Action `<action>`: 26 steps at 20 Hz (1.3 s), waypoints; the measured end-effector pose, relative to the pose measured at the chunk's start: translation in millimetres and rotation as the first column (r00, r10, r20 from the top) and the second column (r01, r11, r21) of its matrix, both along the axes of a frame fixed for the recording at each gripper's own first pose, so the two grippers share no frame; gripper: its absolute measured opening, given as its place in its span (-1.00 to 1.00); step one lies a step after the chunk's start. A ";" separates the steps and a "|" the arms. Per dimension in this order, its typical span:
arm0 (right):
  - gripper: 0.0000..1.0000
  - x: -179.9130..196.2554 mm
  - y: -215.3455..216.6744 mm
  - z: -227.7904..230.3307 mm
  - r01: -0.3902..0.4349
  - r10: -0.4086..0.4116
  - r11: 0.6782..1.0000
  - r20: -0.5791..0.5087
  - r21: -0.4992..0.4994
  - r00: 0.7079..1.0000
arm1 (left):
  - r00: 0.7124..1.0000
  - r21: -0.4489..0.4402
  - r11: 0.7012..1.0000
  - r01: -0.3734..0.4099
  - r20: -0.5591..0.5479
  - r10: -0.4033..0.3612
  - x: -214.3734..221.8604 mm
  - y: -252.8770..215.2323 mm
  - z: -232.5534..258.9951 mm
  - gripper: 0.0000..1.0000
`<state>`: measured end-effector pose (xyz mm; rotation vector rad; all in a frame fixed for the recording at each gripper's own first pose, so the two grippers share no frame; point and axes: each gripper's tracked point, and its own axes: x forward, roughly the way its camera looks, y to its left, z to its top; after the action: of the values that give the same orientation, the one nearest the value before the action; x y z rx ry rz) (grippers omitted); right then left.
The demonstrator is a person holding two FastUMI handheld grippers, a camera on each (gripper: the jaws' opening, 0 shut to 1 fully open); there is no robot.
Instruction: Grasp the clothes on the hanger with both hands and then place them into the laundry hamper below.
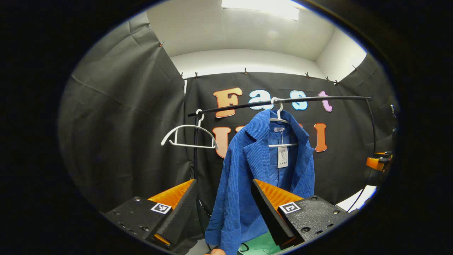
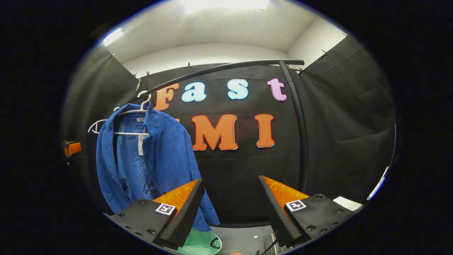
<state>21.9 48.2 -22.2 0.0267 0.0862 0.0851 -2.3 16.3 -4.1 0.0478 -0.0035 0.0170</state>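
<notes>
Blue corduroy jacket (image 1: 262,170): hangs on a white plastic hanger (image 1: 281,122) from the black horizontal clothes rail (image 1: 283,101); its hem is cut off at the lower edge of the left gripper view, and in the right gripper view its lower part sits behind that gripper's finger.
Paper tag: white, dangling inside the jacket's open front below the rail; print too small to make out.
Pale green laundry hamper (image 2: 200,244): below the jacket and the rail; just a slice of rim and lining is visible, the rest cut off.
Empty white hanger (image 1: 187,136): on the rail's end, beside the jacket, apart from it.
Left gripper (image 1: 224,198): raised and level, pointing at the jacket under the rail, fingers spread wide, nothing between them, not touching the cloth.
Right gripper (image 2: 230,198): aimed at the black cloth wall to the side of the jacket, under the rail's bend; fingers wide apart, empty.
</notes>
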 end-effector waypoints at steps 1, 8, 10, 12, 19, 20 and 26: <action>0.94 3.4 8.8 -1.6 -0.016 0.016 1.000 -0.004 -0.001 1.000 | 1.000 0.001 1.000 0.003 -0.004 -0.003 0.4 -0.4 -1.6 0.86; 0.95 23.3 94.8 -10.6 -0.188 0.189 0.981 -0.045 0.043 0.981 | 0.997 -0.020 0.999 0.029 -0.066 -0.030 3.1 -2.1 -20.9 0.87; 0.95 31.1 119.7 -6.8 -0.229 0.232 0.972 -0.034 0.060 0.972 | 0.997 -0.021 0.999 0.026 -0.076 -0.027 4.7 -0.4 -24.1 0.86; 0.94 40.5 141.9 -4.7 -0.257 0.259 0.964 -0.024 0.062 0.966 | 0.996 -0.028 0.999 0.028 -0.085 -0.030 6.3 -1.6 -27.0 0.86; 0.94 80.8 203.5 4.9 -0.330 0.328 0.943 0.045 0.043 0.943 | 0.993 -0.052 0.996 0.076 -0.086 -0.081 28.1 -32.4 -28.0 0.91; 0.94 87.0 208.3 5.2 -0.328 0.326 0.943 0.052 0.046 0.944 | 0.992 -0.046 0.995 0.085 -0.085 -0.089 33.5 -39.2 -27.4 0.87; 0.94 121.0 229.9 -10.5 -0.329 0.330 0.941 -0.003 0.085 0.944 | 0.989 0.003 0.993 0.116 -0.092 -0.116 76.9 -73.2 -31.1 0.87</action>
<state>142.9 278.1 -32.7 0.0969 0.1041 0.4245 74.5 -56.9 -35.2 0.0563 0.0860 -0.1016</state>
